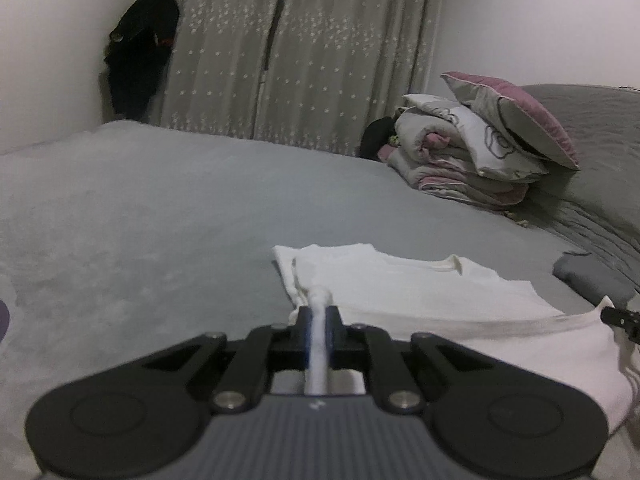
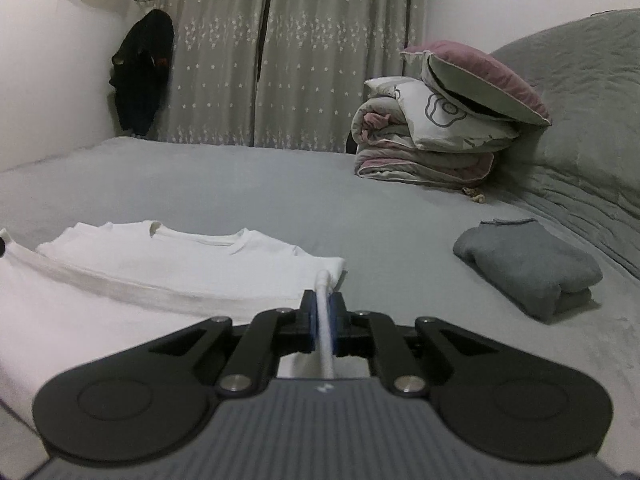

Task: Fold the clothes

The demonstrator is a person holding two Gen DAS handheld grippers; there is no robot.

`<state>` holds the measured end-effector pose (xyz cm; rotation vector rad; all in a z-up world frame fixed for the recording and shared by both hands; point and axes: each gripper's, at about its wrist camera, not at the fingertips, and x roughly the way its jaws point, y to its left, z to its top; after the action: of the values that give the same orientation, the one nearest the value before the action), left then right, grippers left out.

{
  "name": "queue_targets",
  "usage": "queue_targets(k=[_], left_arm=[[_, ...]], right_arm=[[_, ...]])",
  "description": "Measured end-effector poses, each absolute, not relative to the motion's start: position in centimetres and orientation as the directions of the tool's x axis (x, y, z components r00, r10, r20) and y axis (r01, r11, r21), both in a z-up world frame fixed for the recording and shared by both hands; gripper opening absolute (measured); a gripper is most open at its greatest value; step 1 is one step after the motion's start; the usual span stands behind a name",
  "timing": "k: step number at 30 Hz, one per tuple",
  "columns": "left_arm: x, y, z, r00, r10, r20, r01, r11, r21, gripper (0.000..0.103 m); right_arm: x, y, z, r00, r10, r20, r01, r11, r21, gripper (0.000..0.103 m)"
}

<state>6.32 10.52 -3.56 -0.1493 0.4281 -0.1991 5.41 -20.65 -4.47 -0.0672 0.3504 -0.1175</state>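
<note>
A white T-shirt (image 1: 420,284) lies on the grey bed, its sides folded in and its collar at the far end. My left gripper (image 1: 319,312) is shut on the shirt's left lower edge, with a strip of white cloth pinched between the jaws. My right gripper (image 2: 325,312) is shut on the shirt's (image 2: 180,264) right lower edge in the same way. The lower part of the shirt is raised off the bed between the two grippers. The right gripper's tip shows at the right edge of the left wrist view (image 1: 624,318).
A folded grey garment (image 2: 528,264) lies on the bed right of the shirt. A stack of quilts and pillows (image 2: 436,128) stands at the back by the grey headboard (image 2: 592,100). Curtains (image 2: 296,52) and a dark hanging garment (image 2: 140,76) are behind the bed.
</note>
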Motion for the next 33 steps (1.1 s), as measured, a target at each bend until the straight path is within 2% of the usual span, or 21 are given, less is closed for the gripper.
queue_targets(k=[3, 7, 9, 11, 12, 13, 14, 15, 16, 18, 19, 21, 23, 25, 30, 33], left_arm=[[7.4, 10.3, -4.5, 0.874, -0.206, -0.440, 0.134, 0.973, -0.189, 0.007], [8.3, 10.5, -5.5, 0.839, -0.202, -0.505, 0.109, 0.972, -0.207, 0.007], [8.5, 10.7, -5.8, 0.830, -0.208, -0.518, 0.102, 0.969, -0.225, 0.009], [8.4, 10.8, -5.8, 0.829, -0.203, -0.521, 0.095, 0.969, -0.227, 0.015], [8.3, 10.7, -5.8, 0.832, -0.196, -0.519, 0.090, 0.971, -0.222, 0.015], [8.1, 10.6, -5.6, 0.836, -0.188, -0.515, 0.087, 0.973, -0.214, 0.022], [7.8, 10.5, -5.4, 0.842, -0.178, -0.509, 0.082, 0.975, -0.205, 0.034], [7.4, 10.4, -5.0, 0.853, -0.166, -0.495, 0.076, 0.977, -0.197, 0.038], [6.9, 10.3, -4.6, 0.863, -0.155, -0.481, 0.070, 0.980, -0.189, 0.039], [6.0, 9.9, -3.9, 0.874, -0.173, -0.455, 0.097, 0.978, -0.187, 0.040], [5.6, 9.7, -3.5, 0.876, -0.195, -0.442, 0.122, 0.974, -0.189, 0.042], [4.8, 9.1, -2.8, 0.876, -0.241, -0.417, 0.174, 0.966, -0.192, 0.053], [4.4, 7.9, -2.8, 0.859, -0.304, -0.412, 0.247, 0.951, -0.186, 0.069], [4.2, 6.8, -3.2, 0.829, -0.361, -0.428, 0.311, 0.932, -0.185, 0.075], [4.0, 4.5, -4.8, 0.746, -0.445, -0.496, 0.435, 0.889, -0.145, 0.083], [4.0, 4.0, -5.7, 0.712, -0.447, -0.541, 0.467, 0.877, -0.110, 0.085]], right_arm=[[6.4, -20.9, -5.3, 0.922, -0.136, -0.362, 0.108, 0.990, -0.096, 0.008], [7.8, -21.1, -6.6, 0.888, -0.137, -0.438, 0.103, 0.990, -0.100, 0.008], [8.4, -21.4, -6.9, 0.871, -0.131, -0.474, 0.101, 0.991, -0.088, 0.008], [8.5, -21.4, -7.1, 0.860, -0.127, -0.494, 0.099, 0.992, -0.082, 0.008], [8.5, -21.2, -7.0, 0.860, -0.128, -0.494, 0.098, 0.991, -0.087, 0.011], [8.3, -21.1, -6.9, 0.860, -0.132, -0.492, 0.098, 0.991, -0.095, 0.018], [8.0, -20.8, -6.9, 0.861, -0.141, -0.488, 0.102, 0.989, -0.105, 0.021], [7.7, -20.6, -6.8, 0.862, -0.149, -0.484, 0.107, 0.988, -0.114, 0.027], [7.4, -20.4, -6.6, 0.864, -0.155, -0.479, 0.110, 0.986, -0.122, 0.039], [6.7, -19.8, -6.0, 0.881, -0.140, -0.451, 0.094, 0.988, -0.124, 0.053], [6.2, -19.4, -5.6, 0.892, -0.128, -0.434, 0.081, 0.989, -0.125, 0.056], [5.5, -18.6, -4.9, 0.906, -0.083, -0.416, 0.037, 0.992, -0.118, 0.057], [4.9, -17.3, -4.5, 0.910, -0.014, -0.413, -0.034, 0.993, -0.110, 0.058], [4.6, -15.8, -4.5, 0.902, 0.058, -0.428, -0.113, 0.988, -0.104, 0.061], [4.6, -12.8, -5.6, 0.834, 0.214, -0.508, -0.278, 0.959, -0.053, 0.062], [4.6, -11.9, -6.5, 0.809, 0.233, -0.540, -0.316, 0.946, -0.066, 0.064]])
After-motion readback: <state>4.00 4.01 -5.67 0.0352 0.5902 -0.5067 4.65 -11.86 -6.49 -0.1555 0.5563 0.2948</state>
